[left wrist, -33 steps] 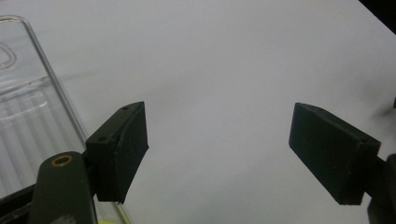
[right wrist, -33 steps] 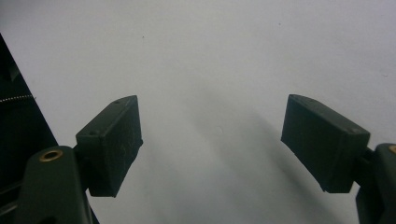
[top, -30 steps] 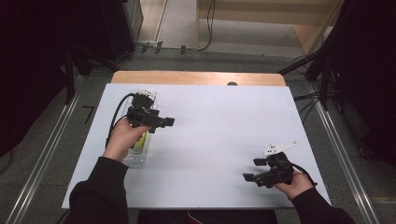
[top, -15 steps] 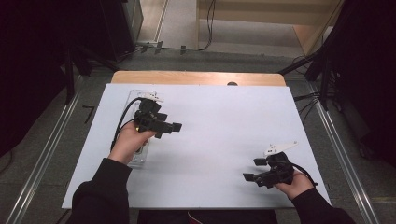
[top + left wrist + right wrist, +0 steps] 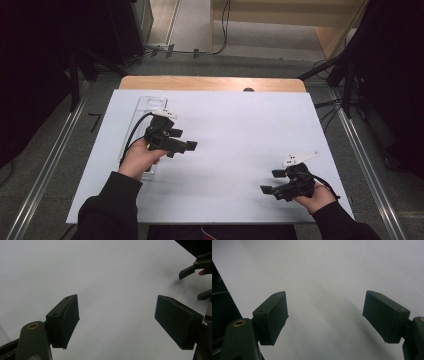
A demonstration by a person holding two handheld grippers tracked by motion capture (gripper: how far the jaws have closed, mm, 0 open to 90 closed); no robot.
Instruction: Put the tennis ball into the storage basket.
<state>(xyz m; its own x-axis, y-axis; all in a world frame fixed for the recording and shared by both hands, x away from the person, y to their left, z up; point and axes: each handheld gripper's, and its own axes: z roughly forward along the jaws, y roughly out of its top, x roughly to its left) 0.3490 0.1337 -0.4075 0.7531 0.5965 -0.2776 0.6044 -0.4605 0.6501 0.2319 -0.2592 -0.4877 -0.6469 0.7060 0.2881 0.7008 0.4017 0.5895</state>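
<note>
One clear, long plastic tray (image 5: pixel 142 107) lies flat at the left edge of the white tabletop (image 5: pixel 240 130), partly under the left hand, whose left gripper (image 5: pixel 182 147) hangs just right of it, jaws apart and empty. The right gripper (image 5: pixel 270 182) waits well to the tray's right, also gaping on nothing. I'd judge this a pause between steps; next calls for a reach toward the tray.

place: lab / recording rig
table (image 5: pixel 235 125): white sheet over wood top
surround: black curtains (image 5: pixel 45 60), floor rails (image 5: pixel 45 175), loose cables (image 5: pixel 220 30)
</note>
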